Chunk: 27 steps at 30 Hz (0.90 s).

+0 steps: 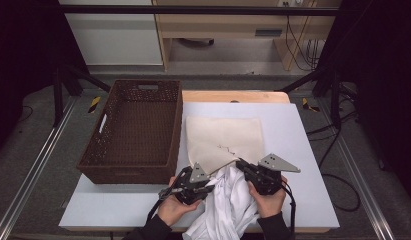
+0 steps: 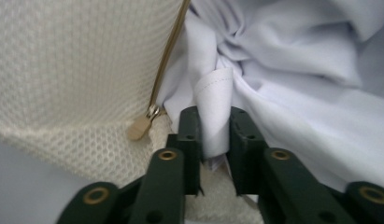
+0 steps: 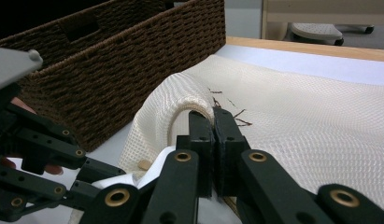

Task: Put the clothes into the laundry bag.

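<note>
Tabletop [image 1: 303,150] is white, with a dark brown wicker basket [image 1: 133,130] on its left side. Cream mesh laundry bag [image 1: 223,137] lies flat just right of the basket, open end toward the person. White garment [image 1: 230,205] sits bunched at the near edge, its top at the bag's mouth and the rest hanging off the tabletop between the person's forearms.

Left hand-held gripper [image 2: 213,133] is at the bag's opening, jaws narrow and pinching a fold of the white garment; the hemmed edge stands up between the pads. Bag's zip runs just beside it, and the tan zipper pull [image 2: 142,125] lies on the mesh next to the left jaw.

Right hand-held gripper [image 3: 213,121] is clamped tight on the upper lip of the mesh bag and holds it lifted into an arch, with the garment visible underneath. Both hand-held grippers sit near each other at the bag's mouth.
</note>
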Tool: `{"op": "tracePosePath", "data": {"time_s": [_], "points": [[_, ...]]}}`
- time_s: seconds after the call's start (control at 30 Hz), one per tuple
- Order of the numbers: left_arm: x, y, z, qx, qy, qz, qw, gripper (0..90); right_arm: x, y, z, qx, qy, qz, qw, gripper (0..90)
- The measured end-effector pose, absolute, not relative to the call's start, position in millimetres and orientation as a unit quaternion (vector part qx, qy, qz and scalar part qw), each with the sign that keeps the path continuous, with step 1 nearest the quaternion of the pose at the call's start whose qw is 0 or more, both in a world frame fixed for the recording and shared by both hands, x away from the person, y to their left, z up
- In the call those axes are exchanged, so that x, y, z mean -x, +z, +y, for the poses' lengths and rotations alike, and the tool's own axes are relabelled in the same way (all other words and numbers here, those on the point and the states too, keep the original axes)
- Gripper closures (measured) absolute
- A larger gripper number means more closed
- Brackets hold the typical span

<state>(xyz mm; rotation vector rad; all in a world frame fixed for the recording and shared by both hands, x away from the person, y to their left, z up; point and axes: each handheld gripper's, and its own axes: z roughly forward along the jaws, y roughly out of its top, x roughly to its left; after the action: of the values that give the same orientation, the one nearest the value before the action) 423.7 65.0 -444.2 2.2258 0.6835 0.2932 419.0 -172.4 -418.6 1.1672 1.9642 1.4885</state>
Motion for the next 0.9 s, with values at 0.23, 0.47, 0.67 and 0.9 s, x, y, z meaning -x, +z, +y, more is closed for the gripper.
{"op": "tracePosePath", "data": {"time_s": [0.23,0.47,0.67,0.9], "points": [[-421.1,-430.5,41.3,-0.864,0.13,0.241,0.422,81.7,-418.7,-418.2,-170.7,-0.415,0.538,0.705,0.203,88.1],[-446.7,-447.3,20.2,-0.869,0.183,0.253,0.383,80.9,-416.5,-414.3,-173.6,-0.407,0.551,0.7,0.201,88.1],[-459.5,-456.3,30.2,-0.861,0.168,0.28,0.39,69.7,-416.5,-414.1,-173.4,-0.406,0.547,0.704,0.203,88.1],[-436.2,-434.7,48.6,-0.851,0.151,0.261,0.431,44.7,-417.4,-414.4,-175.2,-0.412,0.545,0.702,0.202,88.0]]}}
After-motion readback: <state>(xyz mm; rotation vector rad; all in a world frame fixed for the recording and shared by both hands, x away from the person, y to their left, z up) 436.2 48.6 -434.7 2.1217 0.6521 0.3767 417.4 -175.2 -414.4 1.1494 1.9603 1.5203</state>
